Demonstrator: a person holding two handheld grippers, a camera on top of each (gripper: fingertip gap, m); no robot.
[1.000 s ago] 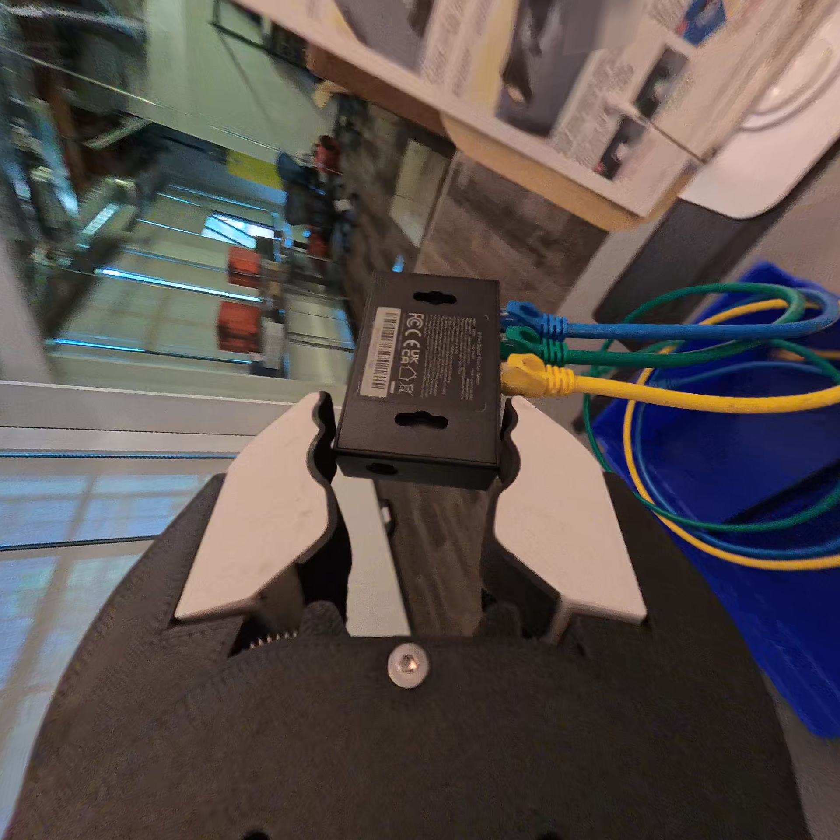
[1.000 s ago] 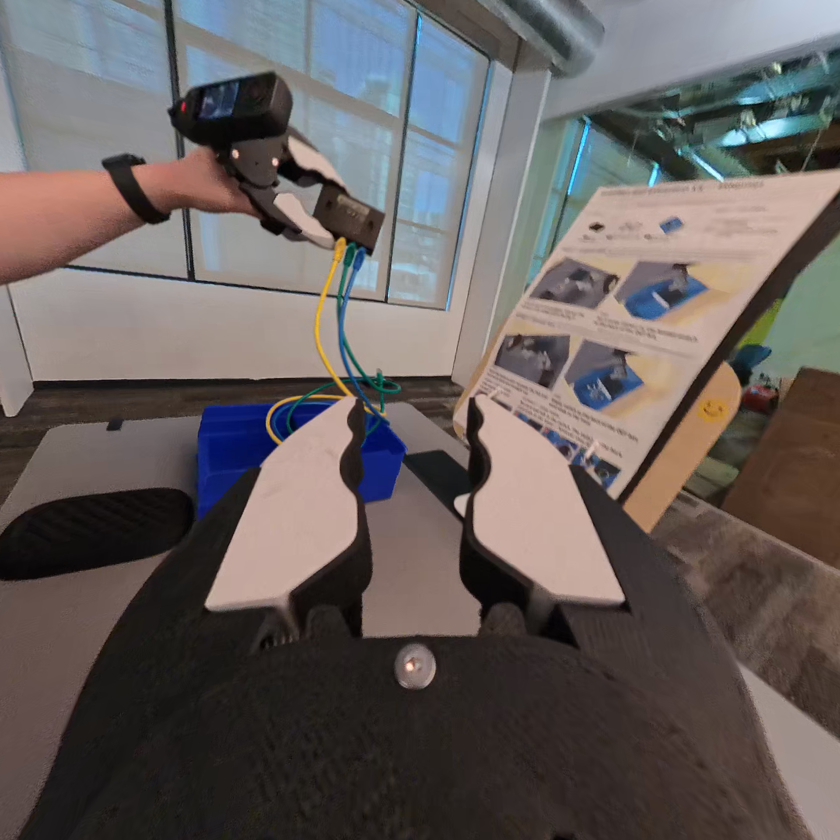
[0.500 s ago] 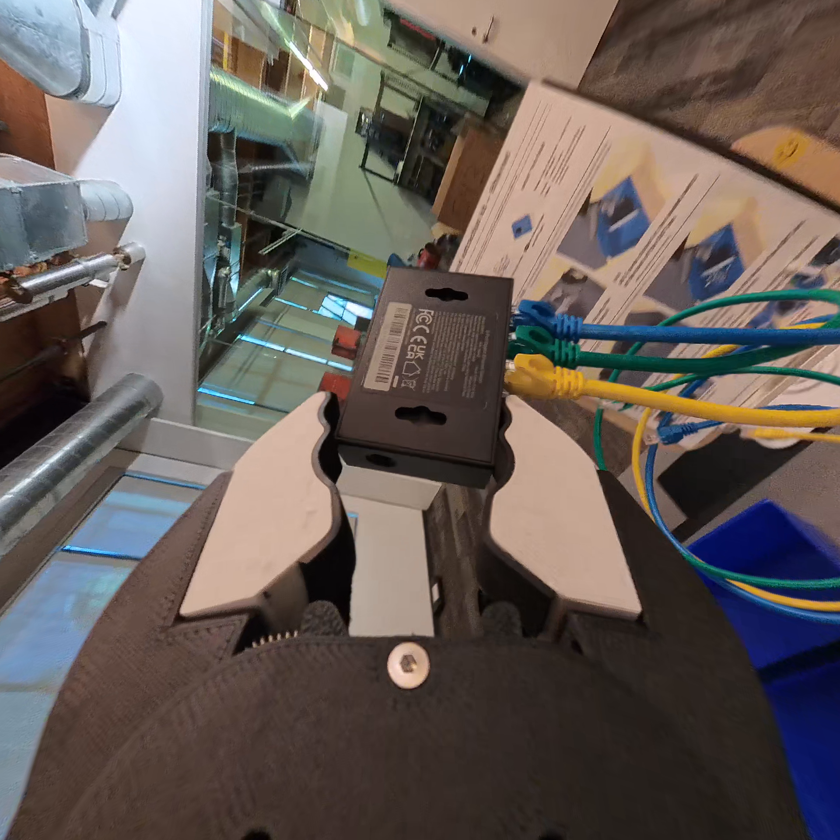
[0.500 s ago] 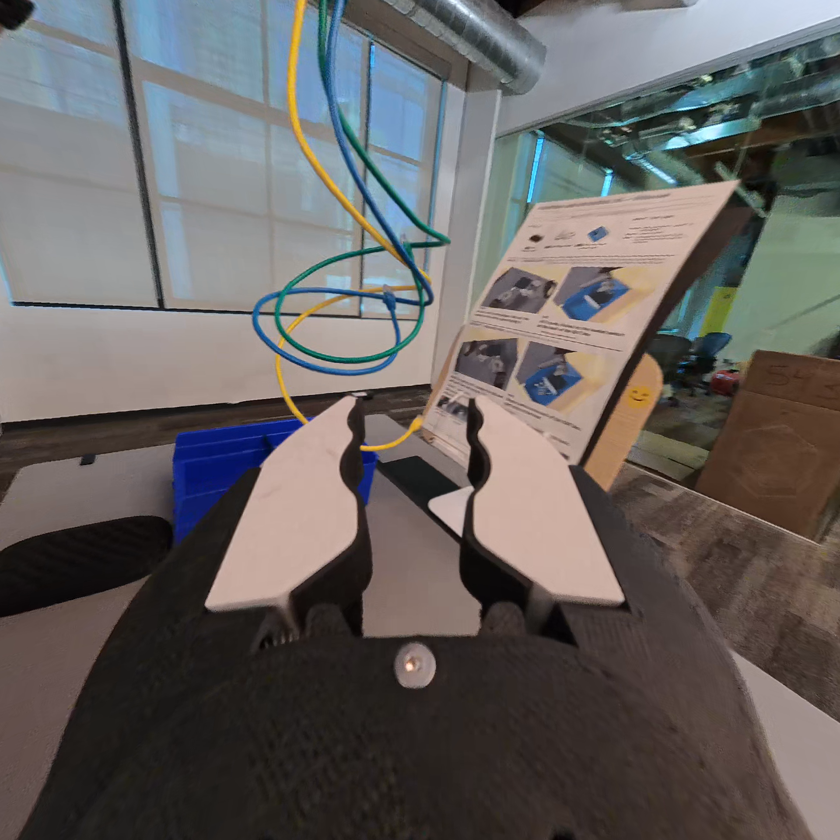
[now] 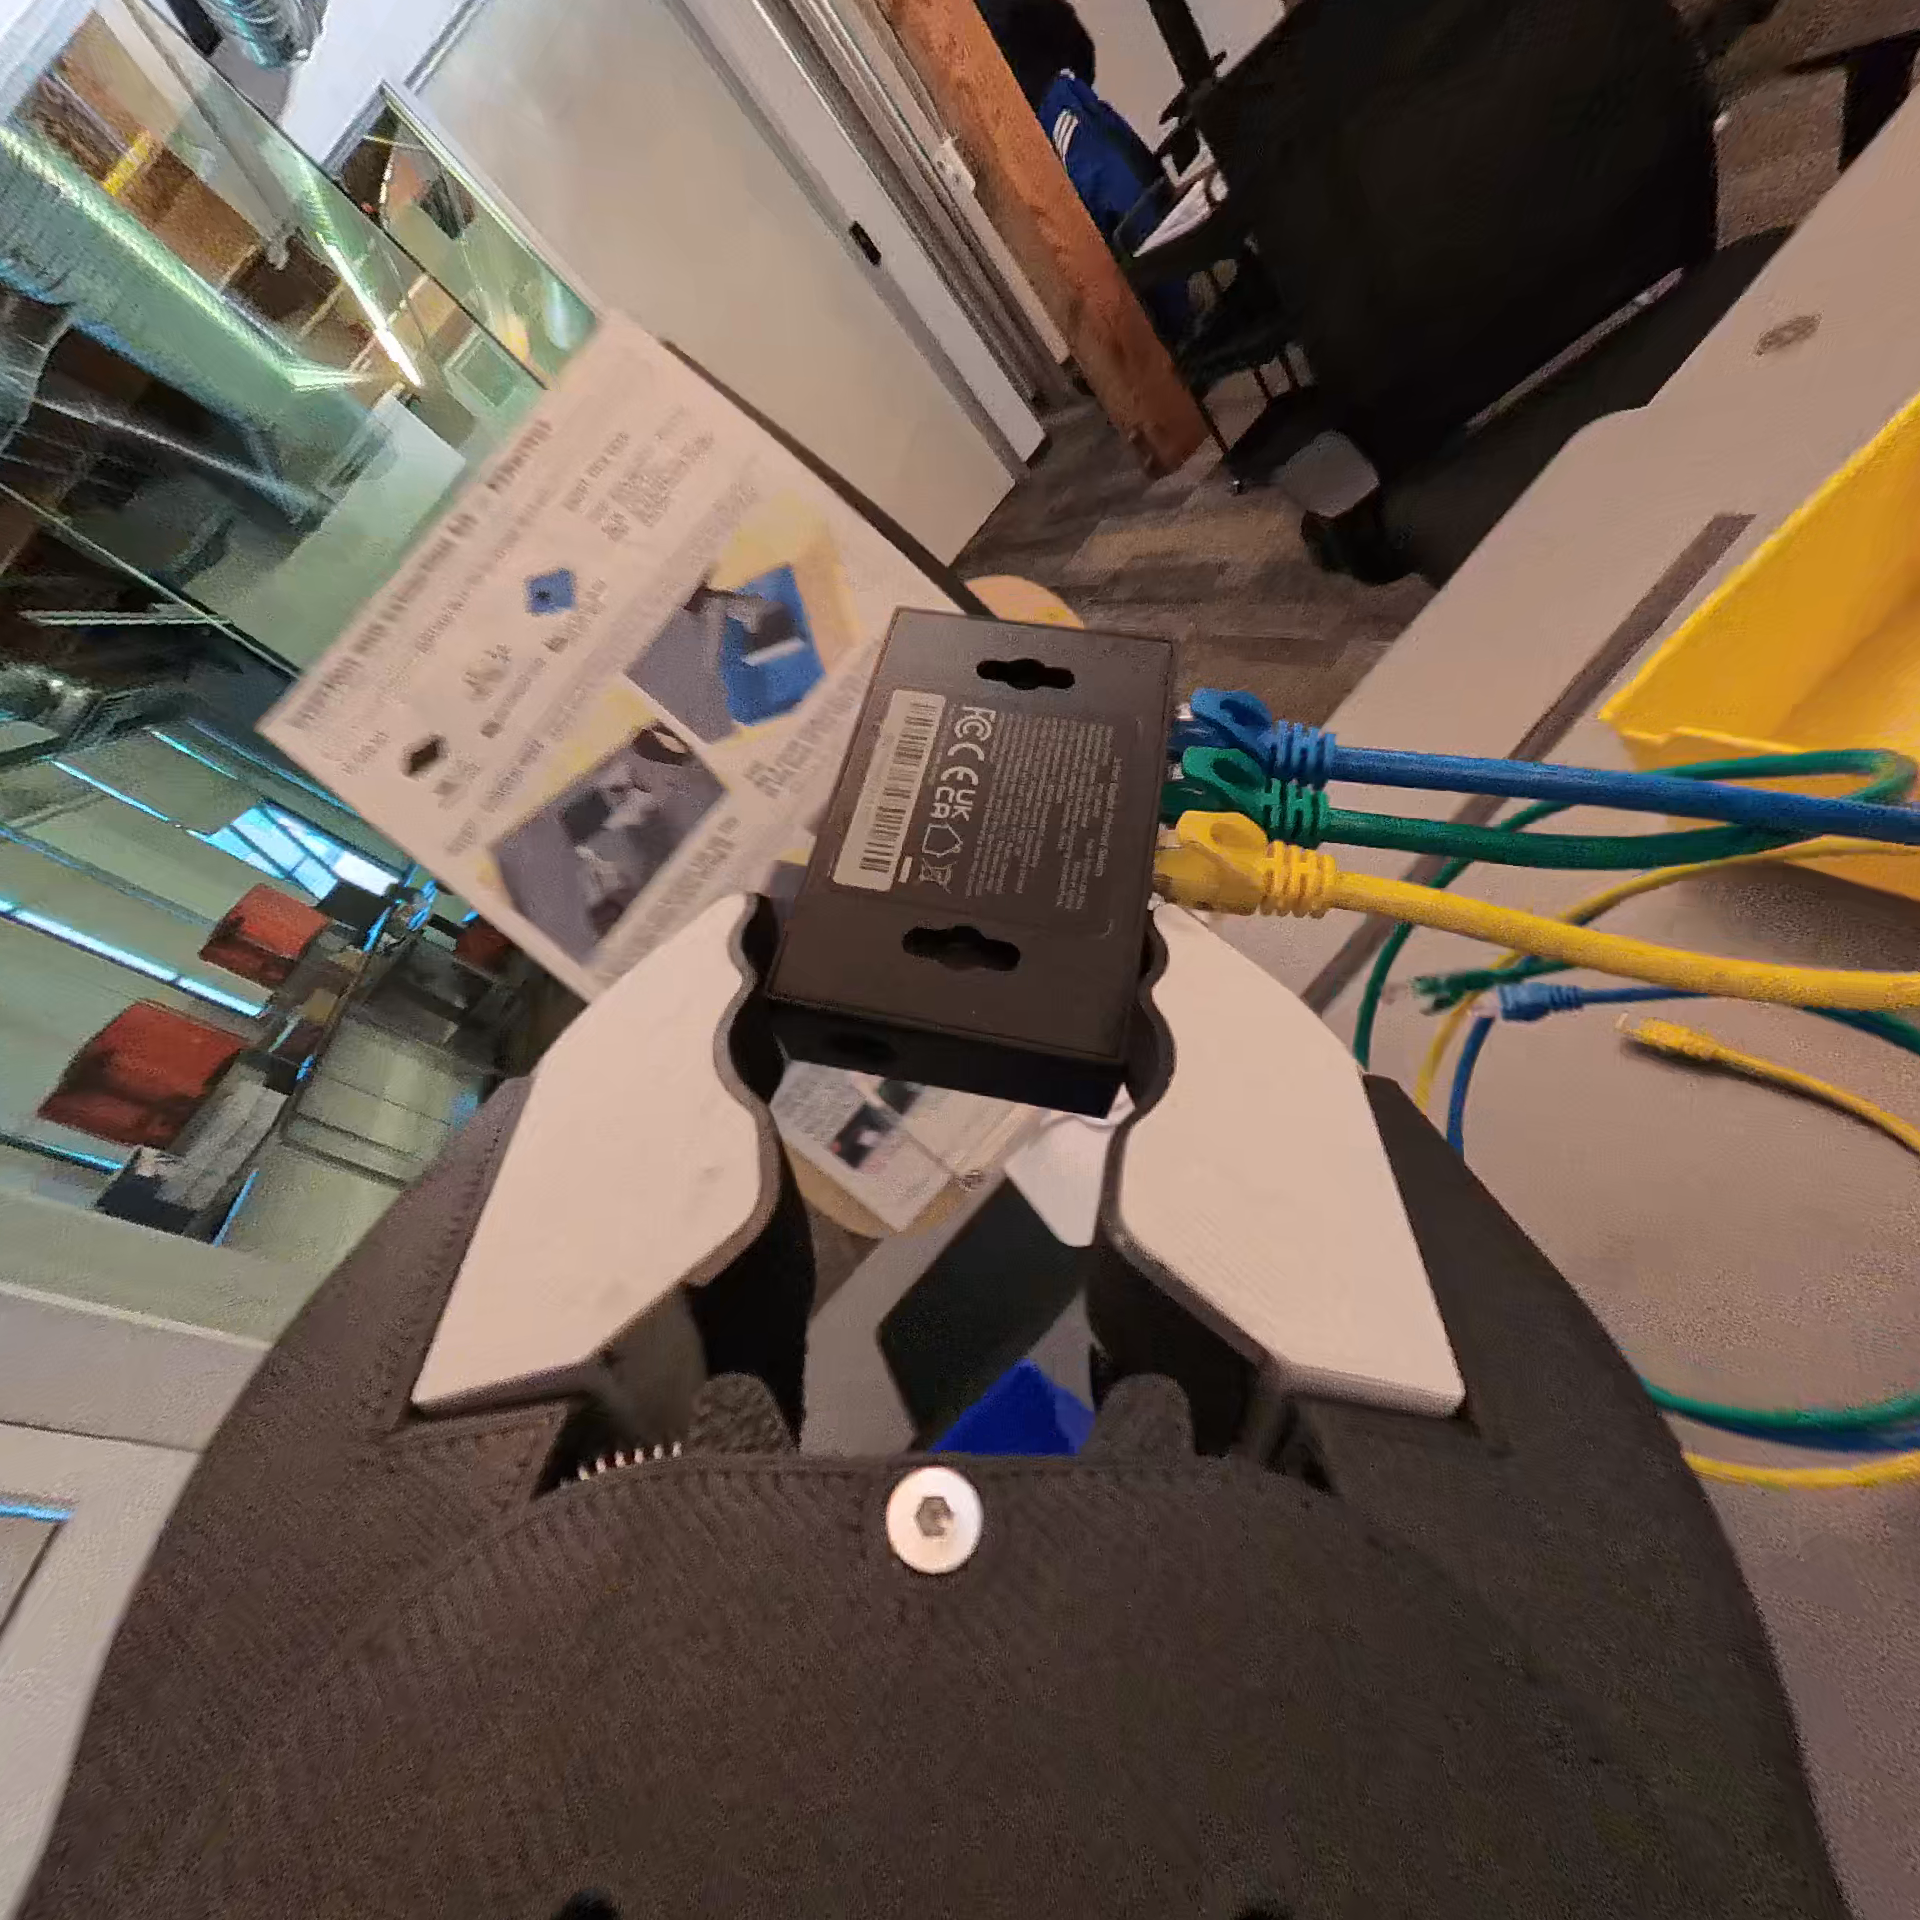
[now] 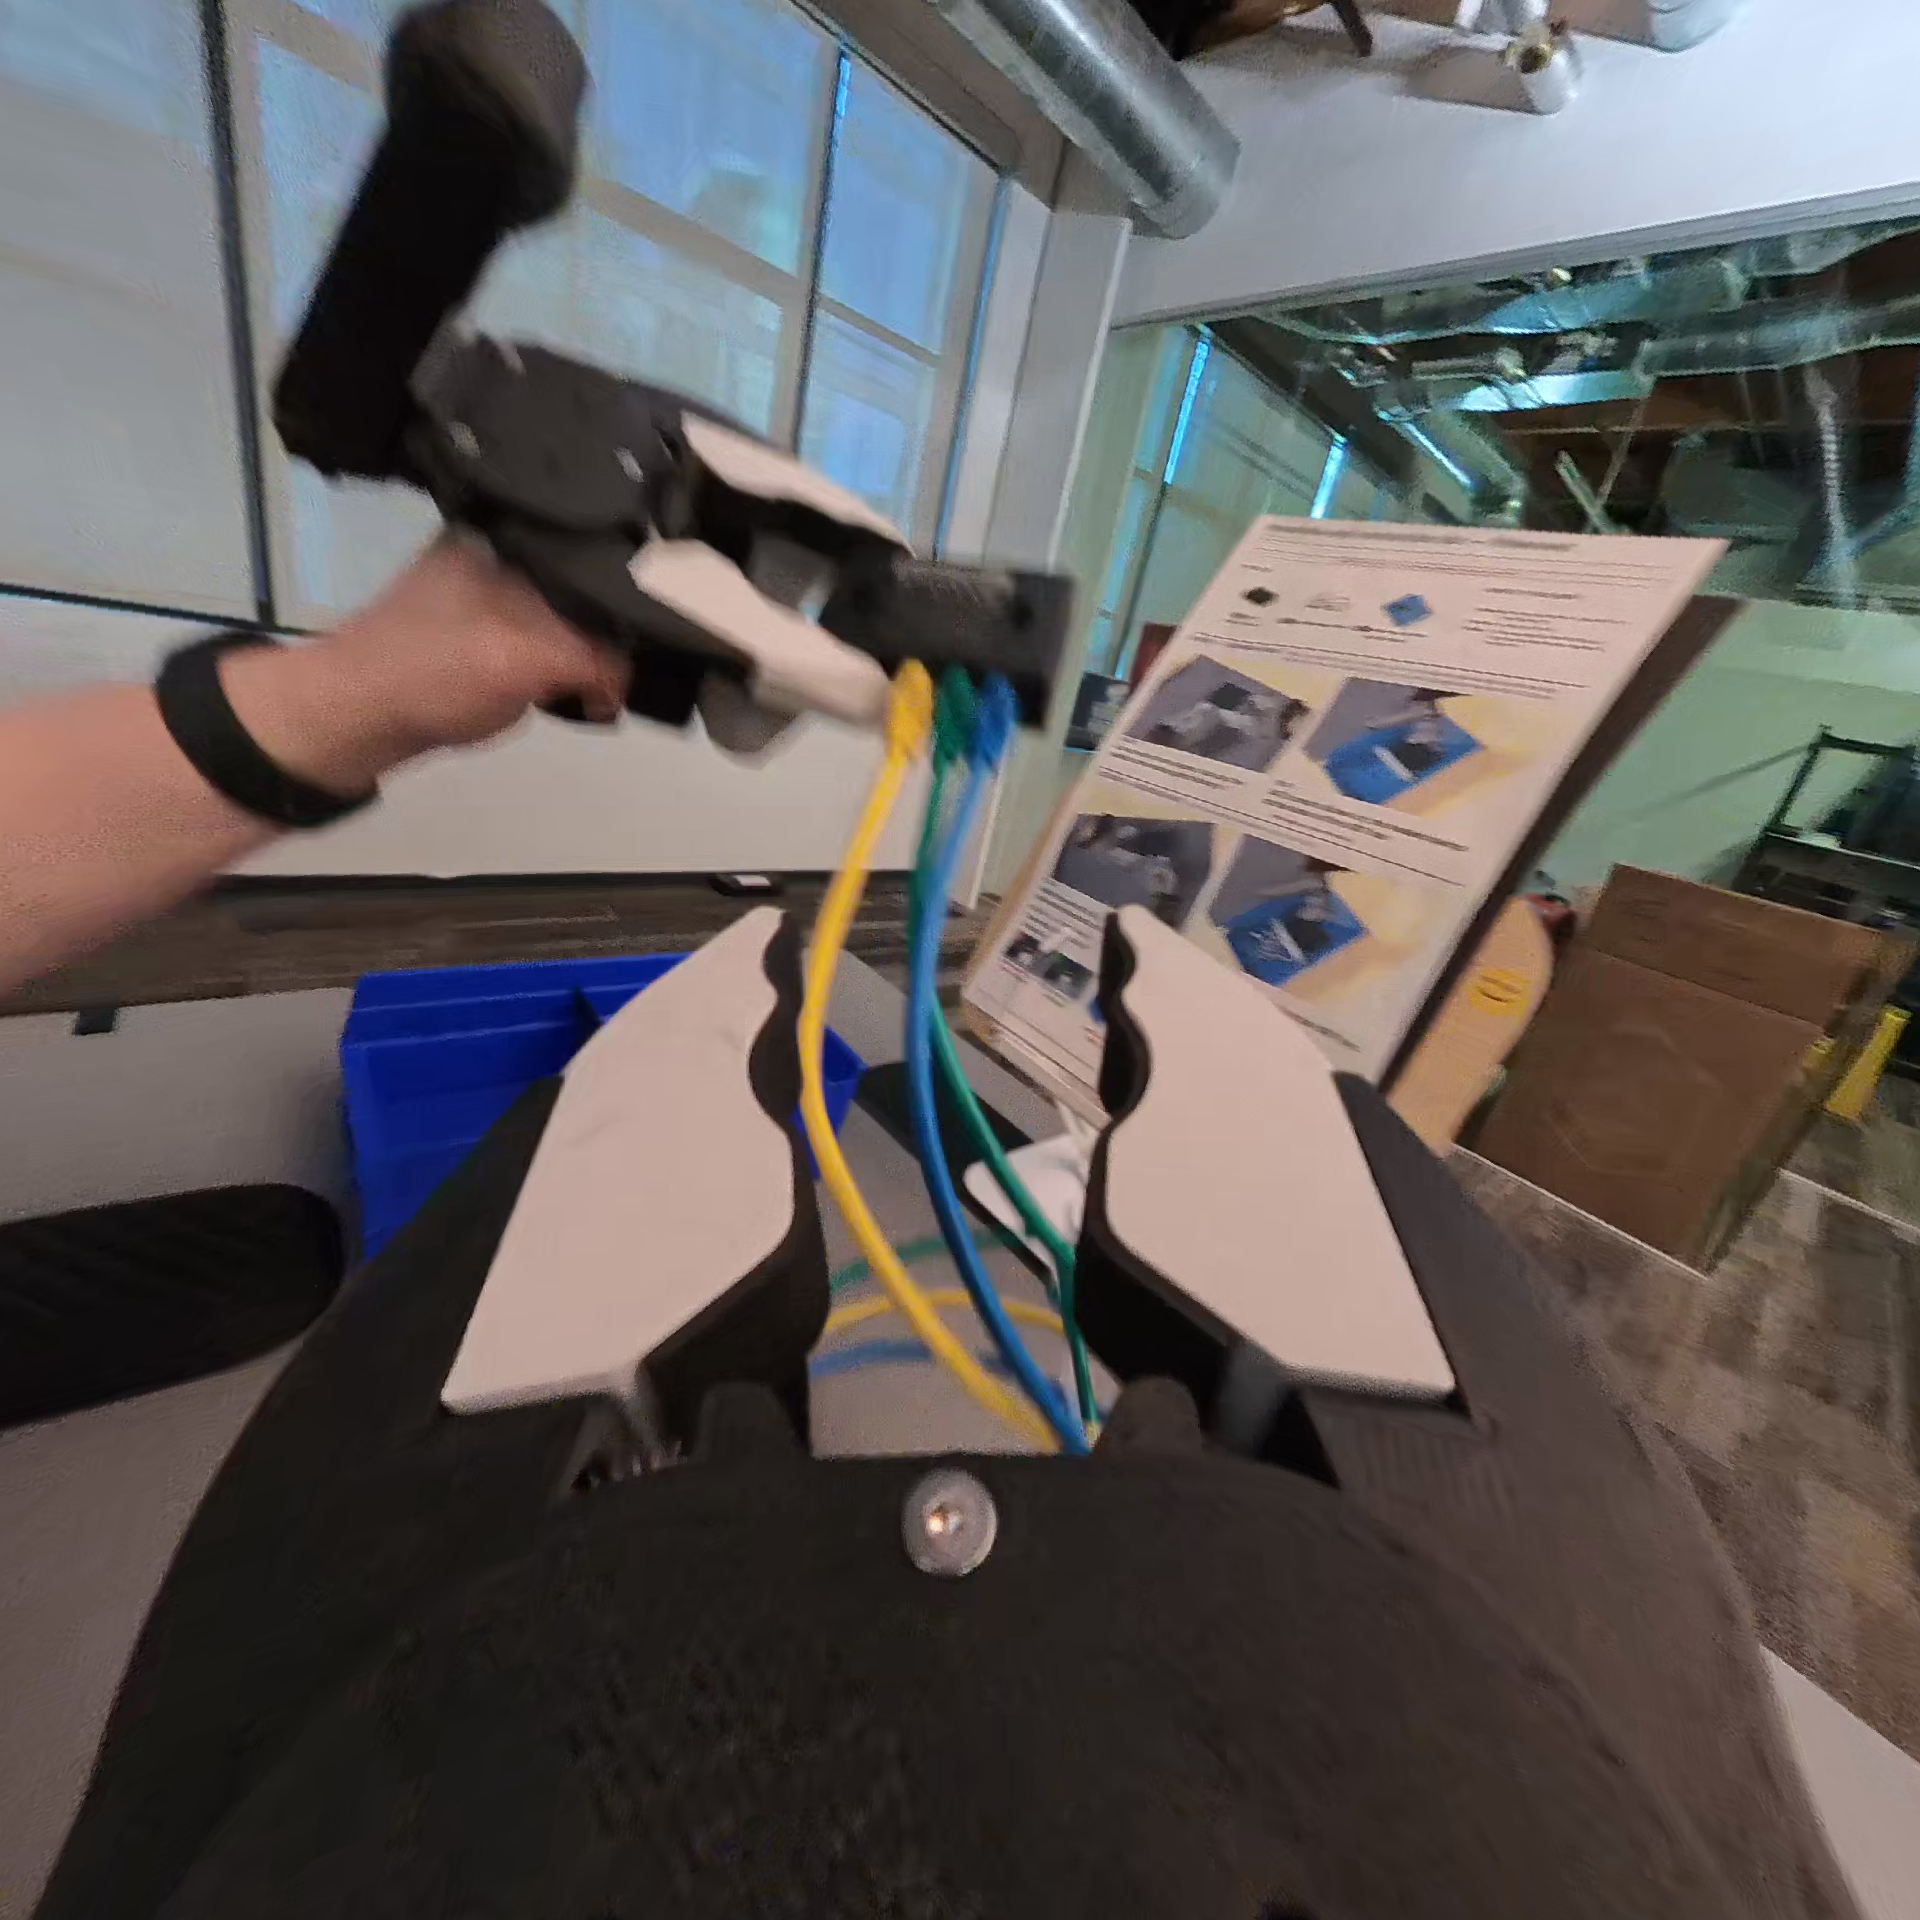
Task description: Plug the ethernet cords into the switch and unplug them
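- Since half a second ago the left hand-held gripper [image 6: 831, 634] has come down into the right wrist view, cords no longer looped overhead.
- Left hand-held gripper clamps the black switch [image 5: 987, 842] in mid-air, label side facing its camera.
- Yellow cord [image 6: 831, 997], green cord [image 6: 940, 821] and blue cord [image 6: 935, 1101] sit plugged side by side, trailing between the spread, empty fingers of the right hand-held gripper [image 6: 945, 977].
- Blue bin [image 6: 457, 1070] on the bench [image 6: 156, 1070], instruction board [image 6: 1351, 769] at right.

the switch [image 5: 987, 831] is matt black plastic. the cords [image 5: 1558, 862] look like smooth rubbery plastic. the left gripper [image 5: 945, 997] body is rough, ridged black plastic.
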